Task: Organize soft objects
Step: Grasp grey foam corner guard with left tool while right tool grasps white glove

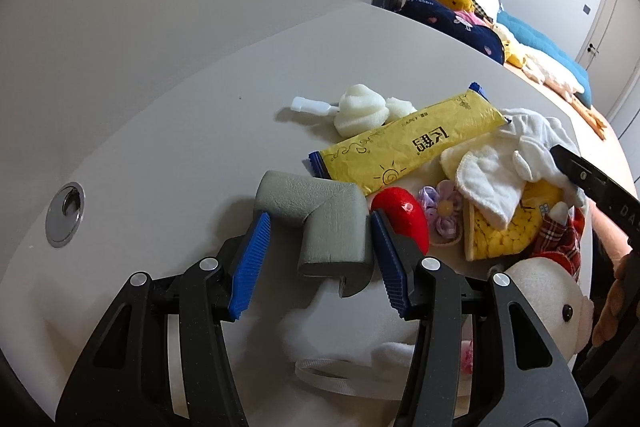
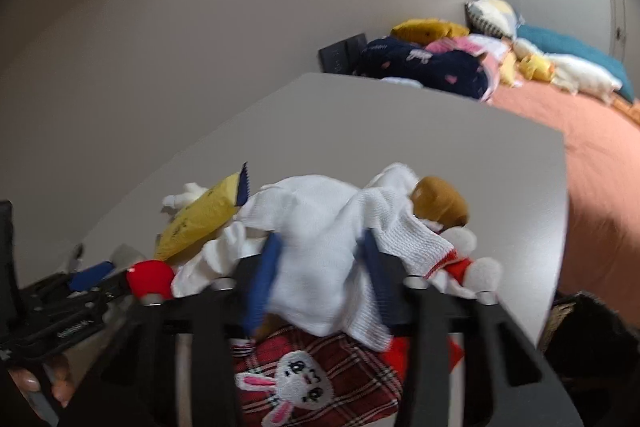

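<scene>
A grey L-shaped foam corner guard (image 1: 320, 227) lies on the white table (image 1: 180, 131). My left gripper (image 1: 319, 217) is open, its blue pads on either side of the guard; the right pad touches it. To its right is a pile: a red soft piece (image 1: 404, 223), a long yellow packet (image 1: 404, 143), white cloths (image 1: 500, 179) and a plush bunny (image 1: 540, 303). In the blurred right wrist view my right gripper (image 2: 320, 237) has a white knit glove (image 2: 320, 267) bunched between its pads, above red plaid fabric (image 2: 312, 379).
A white foam swirl (image 1: 360, 109) lies behind the packet. A metal cable grommet (image 1: 65, 215) sits in the table at left. The table's right edge (image 2: 560, 227) drops off to an orange bed (image 2: 600, 167) with pillows (image 2: 432, 67). A brown soft item (image 2: 440, 201) lies beside the glove.
</scene>
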